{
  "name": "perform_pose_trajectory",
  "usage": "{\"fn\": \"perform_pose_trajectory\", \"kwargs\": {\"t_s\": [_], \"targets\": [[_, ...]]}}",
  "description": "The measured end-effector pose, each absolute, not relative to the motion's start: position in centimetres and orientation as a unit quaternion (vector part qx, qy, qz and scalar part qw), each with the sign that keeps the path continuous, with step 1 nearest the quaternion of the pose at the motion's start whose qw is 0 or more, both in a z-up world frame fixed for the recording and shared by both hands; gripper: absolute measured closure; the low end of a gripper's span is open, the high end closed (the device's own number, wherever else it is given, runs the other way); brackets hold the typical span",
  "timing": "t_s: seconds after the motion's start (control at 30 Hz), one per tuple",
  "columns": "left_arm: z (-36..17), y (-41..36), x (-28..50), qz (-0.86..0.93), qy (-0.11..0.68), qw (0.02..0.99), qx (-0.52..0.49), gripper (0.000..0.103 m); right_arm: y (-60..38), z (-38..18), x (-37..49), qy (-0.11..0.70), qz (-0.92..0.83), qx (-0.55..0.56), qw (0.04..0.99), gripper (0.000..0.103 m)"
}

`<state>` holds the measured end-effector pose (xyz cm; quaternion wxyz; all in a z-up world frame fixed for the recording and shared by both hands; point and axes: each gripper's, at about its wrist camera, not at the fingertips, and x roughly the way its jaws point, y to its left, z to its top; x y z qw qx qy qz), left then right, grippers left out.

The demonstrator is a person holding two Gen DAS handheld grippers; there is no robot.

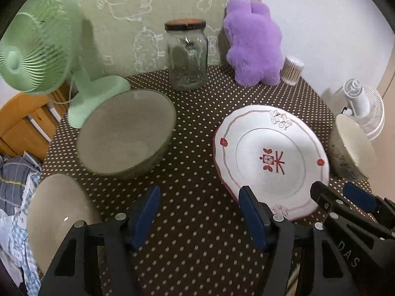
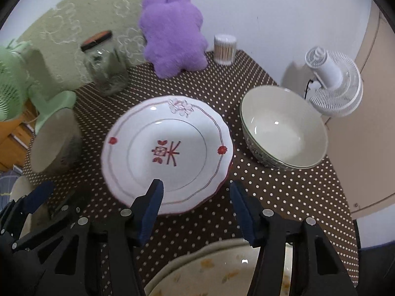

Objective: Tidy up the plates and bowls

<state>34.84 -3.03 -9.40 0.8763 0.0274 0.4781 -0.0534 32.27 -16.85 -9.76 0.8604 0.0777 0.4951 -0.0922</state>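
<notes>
The polka-dot tablecloth (image 2: 284, 197) is seen to carry everything, with a green fan (image 1: 34, 49) at its left edge and a white fan (image 2: 333, 83) at its right. In the middle lies the red-patterned plate (image 2: 167, 153), which appears to be stacked on another plate, since a second red rim is glimpsed beneath it. A bowl on the left (image 1: 123, 133) and a bowl on the right (image 2: 284, 128) are set apart from it on either side, and an orange-flowered plate (image 2: 222, 271) is partly seen at the near edge beneath the right gripper. A smaller pale dish (image 1: 56, 217) is seen at the near left.

The left gripper (image 1: 200, 212) is held released above bare cloth, nothing between its fingers; the right gripper (image 2: 197, 202) is likewise spread wide, its left finger over the red-patterned plate's near rim.

Risk is judged to lie chiefly in the plate's thin, smooth rim: a shallow pinch could let it slip and chip the one below. The two grippers are close together, so a collision could be caused if both are advanced at once. The glass jar (image 1: 186, 54) could be toppled by a wide swing.
</notes>
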Motion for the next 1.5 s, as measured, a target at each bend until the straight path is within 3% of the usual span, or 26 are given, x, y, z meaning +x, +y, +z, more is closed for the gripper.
{"fn": "perform_pose_trajectory", "kwargs": {"t_s": [0.27, 0.6, 1.27, 1.5], "targets": [[-11.6, -5.8, 36.9, -0.060, 0.484, 0.872, 0.050, 0.039, -18.4, -12.9, 34.5, 0.517, -0.104, 0.087, 0.845, 0.056], [-13.3, -6.9, 38.5, -0.094, 0.502, 0.859, 0.043, 0.064, -19.2, -14.7, 36.2, 0.531, -0.094, 0.085, 0.838, 0.062], [-12.9, -2.9, 33.8, -0.063, 0.522, 0.849, 0.047, 0.062, -15.4, -13.6, 32.8, 0.564, -0.025, 0.077, 0.822, 0.063], [-13.1, -3.1, 34.2, -0.053, 0.519, 0.852, 0.054, 0.060, -15.5, -13.8, 33.5, 0.570, -0.034, 0.063, 0.819, 0.059]]}}
